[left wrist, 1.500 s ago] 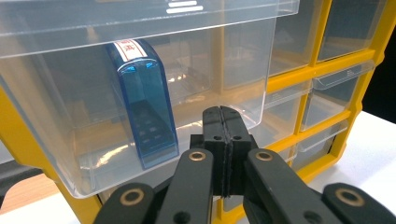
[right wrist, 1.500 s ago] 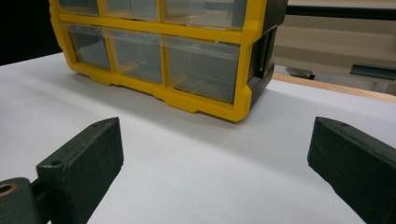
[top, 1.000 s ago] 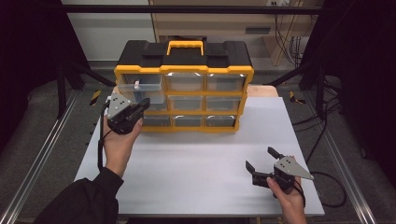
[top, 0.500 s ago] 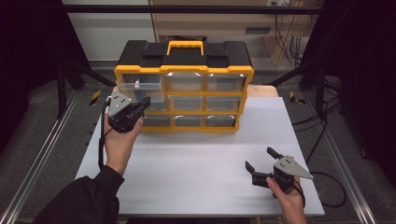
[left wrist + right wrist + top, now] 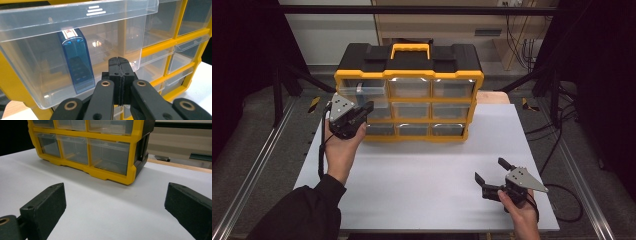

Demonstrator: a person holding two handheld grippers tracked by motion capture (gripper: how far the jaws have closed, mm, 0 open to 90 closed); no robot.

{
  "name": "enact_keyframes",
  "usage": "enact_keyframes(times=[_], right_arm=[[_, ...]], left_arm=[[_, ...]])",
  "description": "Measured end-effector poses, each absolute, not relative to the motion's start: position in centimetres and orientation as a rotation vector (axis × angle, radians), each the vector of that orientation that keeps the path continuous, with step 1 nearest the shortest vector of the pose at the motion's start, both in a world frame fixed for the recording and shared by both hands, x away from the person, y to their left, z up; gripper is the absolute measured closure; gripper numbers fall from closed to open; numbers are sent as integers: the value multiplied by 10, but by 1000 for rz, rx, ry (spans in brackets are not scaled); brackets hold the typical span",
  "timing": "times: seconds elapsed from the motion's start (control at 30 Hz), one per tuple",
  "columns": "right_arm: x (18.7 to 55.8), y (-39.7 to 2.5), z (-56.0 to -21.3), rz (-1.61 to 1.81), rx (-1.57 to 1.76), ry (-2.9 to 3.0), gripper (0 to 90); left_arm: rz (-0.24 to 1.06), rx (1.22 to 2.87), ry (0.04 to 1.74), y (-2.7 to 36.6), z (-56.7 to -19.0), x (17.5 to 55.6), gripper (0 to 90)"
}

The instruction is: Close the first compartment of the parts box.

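Left gripper (image 5: 119, 82) at the pulled-out top-left drawer (image 5: 75, 50) of a yellow-and-black organiser (image 5: 409, 95).

The drawer is clear plastic with a ribbed lip along its upper edge; a translucent blue case (image 5: 76, 62) stands upright inside. The left gripper's jaws are clenched together, empty, just in front of and below the drawer's front. The right gripper (image 5: 494, 175) rests released over the white table (image 5: 422, 170), well apart from the organiser.

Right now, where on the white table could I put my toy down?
The wide bare stretch of the white table in front of the yellow and black drawer cabinet, between the left gripper and the right gripper, is free. It is crowded by the left gripper, tight against the clear plastic drawer holding a blue case.
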State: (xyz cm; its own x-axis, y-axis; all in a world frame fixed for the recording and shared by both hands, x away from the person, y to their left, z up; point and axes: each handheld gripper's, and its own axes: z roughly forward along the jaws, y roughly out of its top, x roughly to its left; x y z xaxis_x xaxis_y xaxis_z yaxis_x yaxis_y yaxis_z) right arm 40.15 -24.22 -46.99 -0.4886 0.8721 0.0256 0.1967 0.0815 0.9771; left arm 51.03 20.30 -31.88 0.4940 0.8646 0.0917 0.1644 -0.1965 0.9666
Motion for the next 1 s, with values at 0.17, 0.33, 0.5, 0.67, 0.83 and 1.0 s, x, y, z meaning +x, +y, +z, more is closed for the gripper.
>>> enact_keyframes(times=[0.17, 0.33, 0.5, 0.67, 0.83, 1.0], right_arm=[[401, -243, -470, 1447, 1061, 1763, 41], [401, -243, -470, 1448, 1057, 1765, 41], [401, -243, -470, 1448, 1058, 1764, 41], [400, -243, -469, 1451, 1058, 1758, 40], [400, -243, -469, 1448, 1056, 1756, 40], [400, -243, -469, 1449, 1056, 1760, 40]], left_arm=[[821, 1664, 891, 203, -319, 512, 897], [822, 1660, 891, 202, -319, 513, 897], [825, 1658, 891, 202, -319, 514, 897], [823, 1653, 893, 202, -319, 514, 897], [824, 1652, 892, 201, -319, 514, 897], [826, 1651, 891, 201, -320, 514, 897]])
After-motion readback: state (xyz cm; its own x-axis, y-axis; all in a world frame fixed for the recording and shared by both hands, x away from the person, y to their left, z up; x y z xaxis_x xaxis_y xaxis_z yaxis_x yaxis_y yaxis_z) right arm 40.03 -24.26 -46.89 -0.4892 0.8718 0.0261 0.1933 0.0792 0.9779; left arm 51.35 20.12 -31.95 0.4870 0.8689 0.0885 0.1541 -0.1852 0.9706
